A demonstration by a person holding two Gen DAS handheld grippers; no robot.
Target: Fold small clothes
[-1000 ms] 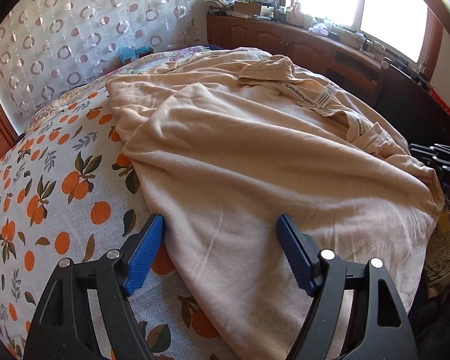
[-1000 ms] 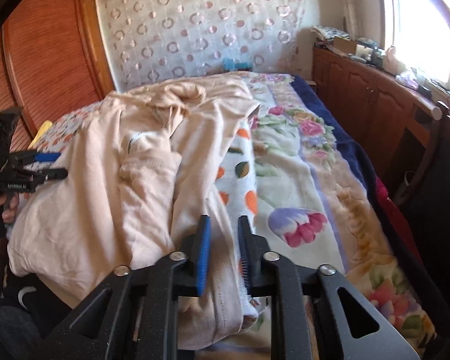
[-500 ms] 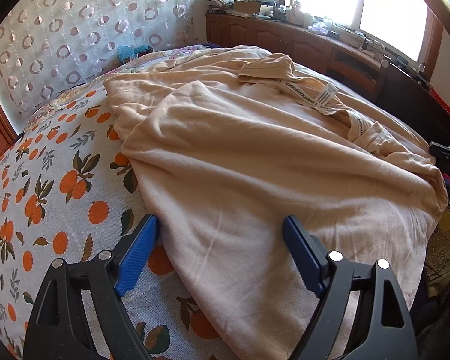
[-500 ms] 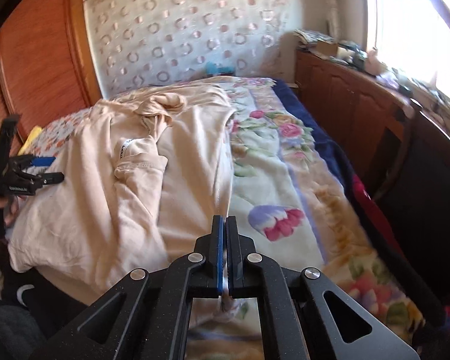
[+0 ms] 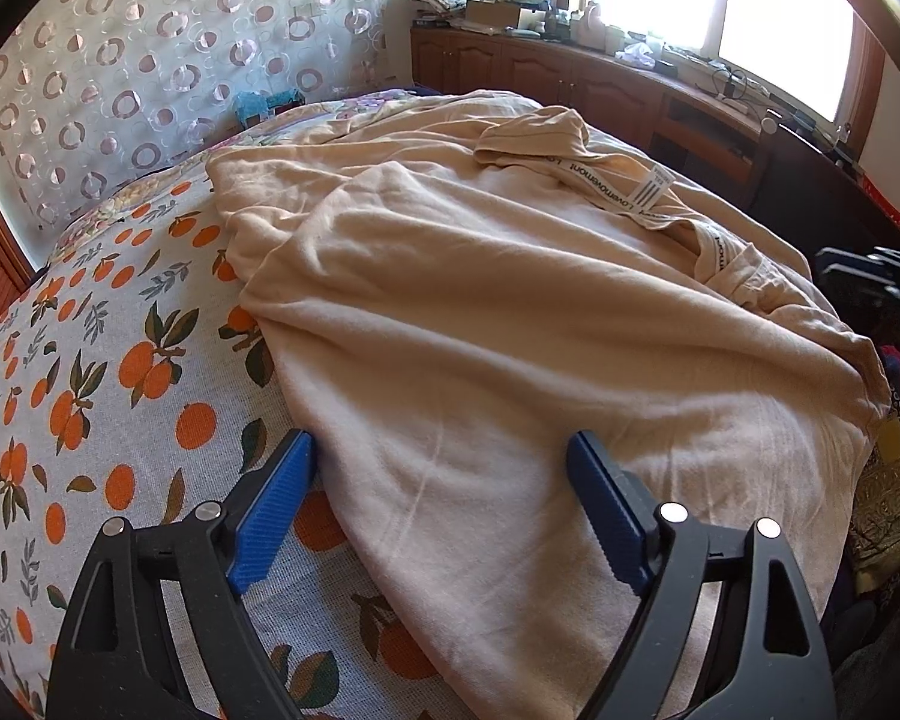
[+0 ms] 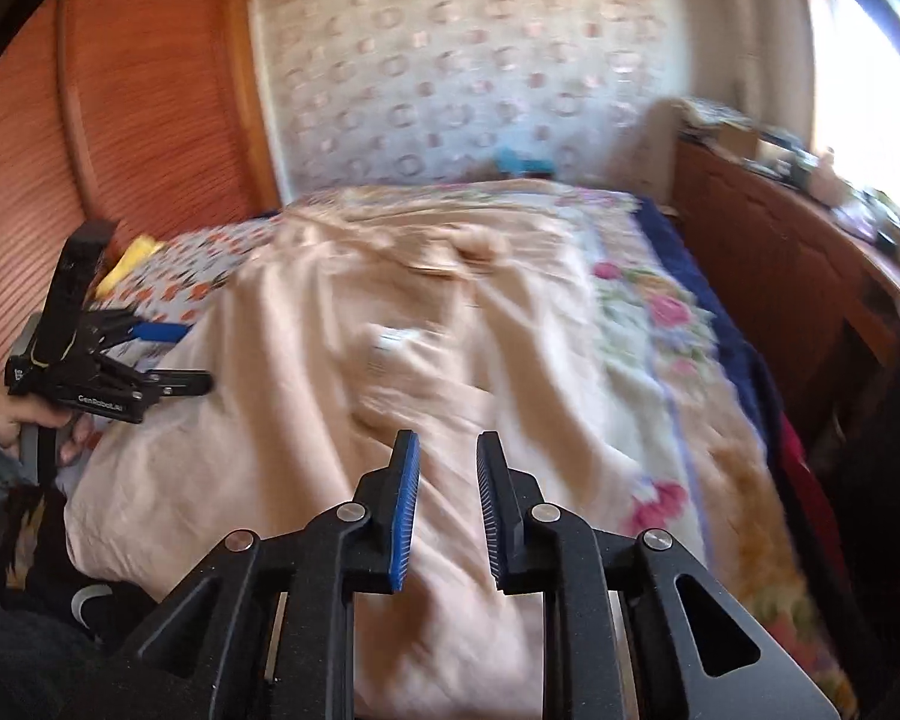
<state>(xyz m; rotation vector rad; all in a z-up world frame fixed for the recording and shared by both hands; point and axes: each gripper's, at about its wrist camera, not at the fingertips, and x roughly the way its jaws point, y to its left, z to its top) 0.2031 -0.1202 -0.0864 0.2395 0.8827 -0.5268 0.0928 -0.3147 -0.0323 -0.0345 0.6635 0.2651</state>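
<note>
A beige garment lies spread and rumpled across the bed, its neck label facing up. My left gripper is open wide, its blue pads on either side of the garment's near-left edge, with nothing pinched. It also shows in the right wrist view as the left gripper, held by a hand. My right gripper hovers over the garment's near right part. Its jaws are opening a narrow gap with no cloth between the pads. The right wrist view is motion-blurred.
An orange-print sheet covers the bed's left side and a floral blanket its right. Wooden cabinets with clutter run under the window. A ring-patterned curtain hangs behind, with a wooden panel on the left.
The right gripper closed fully half a second ago and has now parted again, rising and swinging left over the garment. The left gripper stayed in place, slightly wider.
</note>
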